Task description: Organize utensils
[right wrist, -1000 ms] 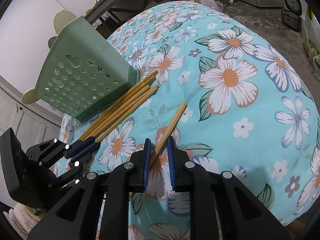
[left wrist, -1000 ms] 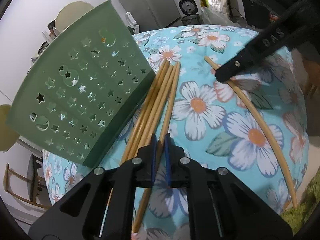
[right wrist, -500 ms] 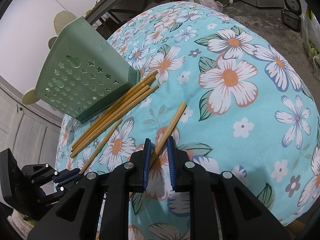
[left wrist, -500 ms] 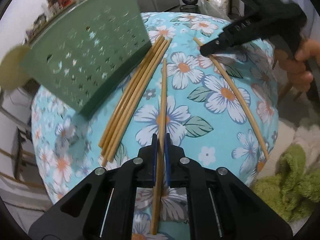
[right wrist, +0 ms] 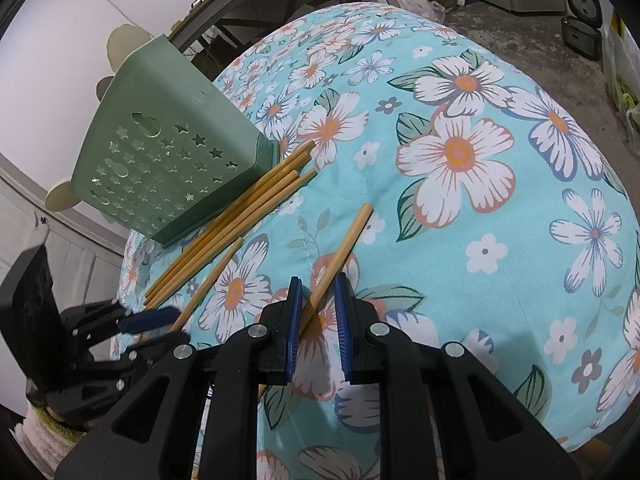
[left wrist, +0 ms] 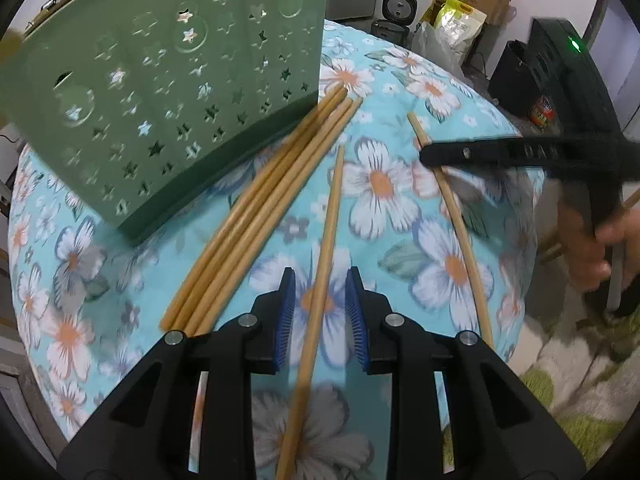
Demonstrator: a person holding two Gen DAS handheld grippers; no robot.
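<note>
Black plastic grippers, blue ribbed jaws, silver screws, bare-skinned hand (left wrist: 592, 248).

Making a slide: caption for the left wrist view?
Open left gripper straddles one chopstick on the floral cloth, beside the green holder.

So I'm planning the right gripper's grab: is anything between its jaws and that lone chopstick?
Nothing visible. The right gripper is open and already straddles the lone chopstick lying on the floral tablecloth; the bundle of chopsticks lies apart, beside the green holder.
</note>
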